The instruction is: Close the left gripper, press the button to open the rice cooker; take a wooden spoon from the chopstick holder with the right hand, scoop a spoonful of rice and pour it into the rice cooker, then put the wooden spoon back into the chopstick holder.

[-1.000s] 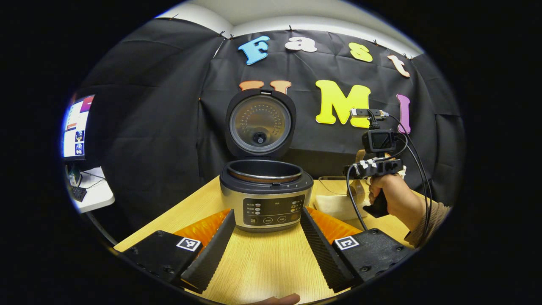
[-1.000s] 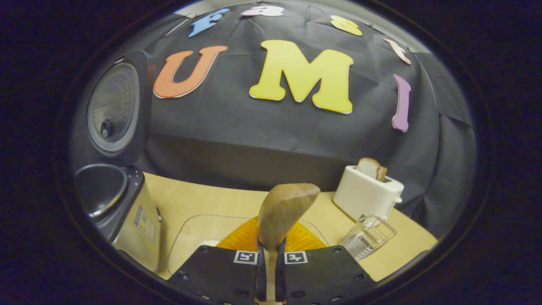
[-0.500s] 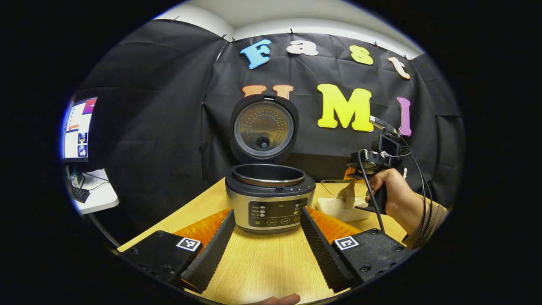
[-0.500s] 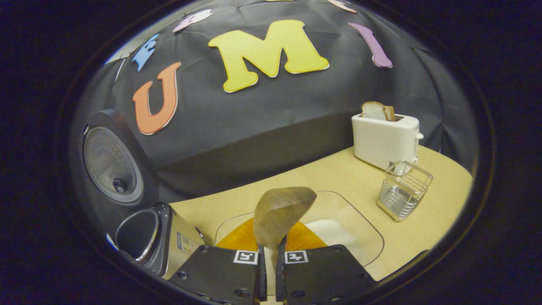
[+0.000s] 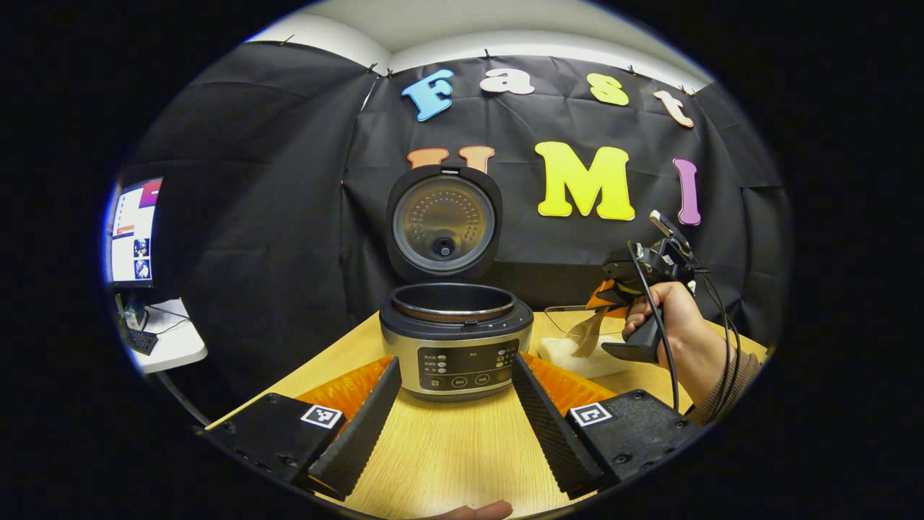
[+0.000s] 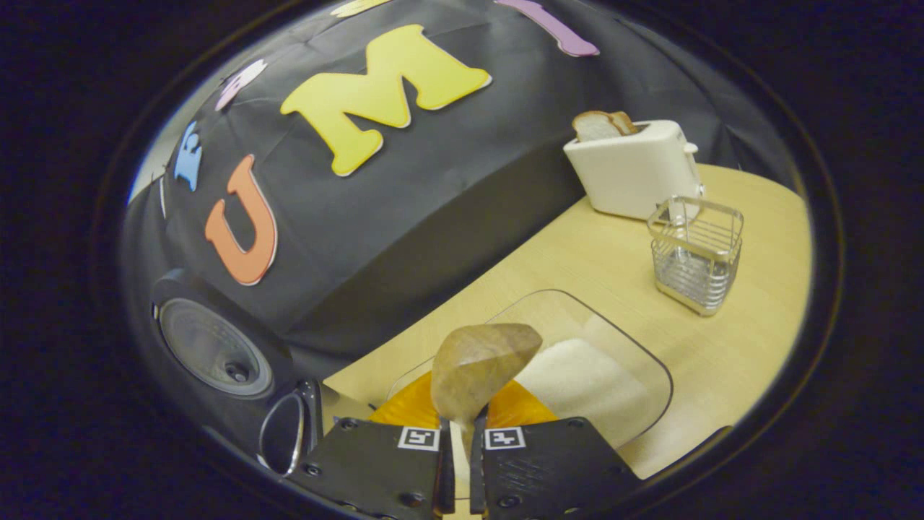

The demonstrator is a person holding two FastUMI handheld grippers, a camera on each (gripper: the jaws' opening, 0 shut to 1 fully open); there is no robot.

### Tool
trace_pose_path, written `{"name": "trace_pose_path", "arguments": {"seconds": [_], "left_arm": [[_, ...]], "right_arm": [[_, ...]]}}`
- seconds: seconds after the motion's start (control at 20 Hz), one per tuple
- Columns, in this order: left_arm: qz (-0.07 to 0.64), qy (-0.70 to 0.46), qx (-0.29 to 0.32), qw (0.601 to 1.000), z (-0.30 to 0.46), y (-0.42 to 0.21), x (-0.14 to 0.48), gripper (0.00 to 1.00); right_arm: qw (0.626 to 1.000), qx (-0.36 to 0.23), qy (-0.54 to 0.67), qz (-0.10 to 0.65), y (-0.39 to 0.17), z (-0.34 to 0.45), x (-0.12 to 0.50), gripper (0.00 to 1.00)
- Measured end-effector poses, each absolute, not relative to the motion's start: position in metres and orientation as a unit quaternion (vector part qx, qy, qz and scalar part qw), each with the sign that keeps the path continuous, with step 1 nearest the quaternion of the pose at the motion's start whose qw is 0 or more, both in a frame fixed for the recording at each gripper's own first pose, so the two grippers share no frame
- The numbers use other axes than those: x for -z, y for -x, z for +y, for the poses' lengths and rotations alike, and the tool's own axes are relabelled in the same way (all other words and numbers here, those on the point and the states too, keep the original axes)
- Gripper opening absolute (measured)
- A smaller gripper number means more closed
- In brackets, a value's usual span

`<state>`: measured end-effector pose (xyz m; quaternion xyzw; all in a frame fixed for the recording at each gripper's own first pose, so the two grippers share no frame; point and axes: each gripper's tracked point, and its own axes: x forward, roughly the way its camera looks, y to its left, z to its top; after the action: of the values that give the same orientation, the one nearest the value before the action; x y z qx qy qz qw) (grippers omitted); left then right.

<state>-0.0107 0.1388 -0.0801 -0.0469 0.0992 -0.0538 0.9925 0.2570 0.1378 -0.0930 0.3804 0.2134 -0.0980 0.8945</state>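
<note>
Since half a second ago the right tongs have rolled and dipped further toward the rice, while the left tongs have barely shifted.

Left gripper view: the left tongs [image 5: 456,415] stand wide apart low over the counter [image 5: 447,455], framing the cooker [image 5: 456,345], whose lid [image 5: 443,224] stands upright and open above the bare pot rim. Small print sits beside the buttons on the cooker's front panel, too small to read. Each finger carries a square black-and-white marker. To the right, a hand [image 5: 668,325] grips the handle of the right tongs [image 5: 605,302], wrist raised and nose tilted down and left; cables loop from the top past the sleeve. The spoon [image 5: 586,334] hangs from them with its bowl down at the rice [image 5: 577,354] in the clear tray [image 5: 556,318]; whether it touches cannot be told. A monitor [image 5: 132,231] glows at far left.

Right gripper view: the right tongs [image 6: 462,462] are clamped on the spoon handle, the wooden bowl [image 6: 480,368] standing just ahead of the fingertips, over the tray's [image 6: 635,347] near edge, with the rice [image 6: 577,383] beside it to the right. Two square markers sit on the fingers. The scene is tilted: the cooker's lid [image 6: 213,347] lies low left, with a side label on the body unreadable. A wire holder [image 6: 696,253] stands near a toaster [image 6: 635,177] with bread [image 6: 599,124] in it.
</note>
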Motion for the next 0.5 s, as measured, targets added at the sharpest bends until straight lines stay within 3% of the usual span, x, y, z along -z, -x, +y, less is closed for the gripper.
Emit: {"name": "trace_pose_path", "arguments": {"seconds": [0.5], "left_arm": [[0.115, 0.034, 0.06, 0.991, 0.132, 0.0117, 0.0831, 0.99]], "right_arm": [[0.822, 0.078, -0.534, 0.185, -0.2622, 0.1298, 0.0955, 0.08]]}}
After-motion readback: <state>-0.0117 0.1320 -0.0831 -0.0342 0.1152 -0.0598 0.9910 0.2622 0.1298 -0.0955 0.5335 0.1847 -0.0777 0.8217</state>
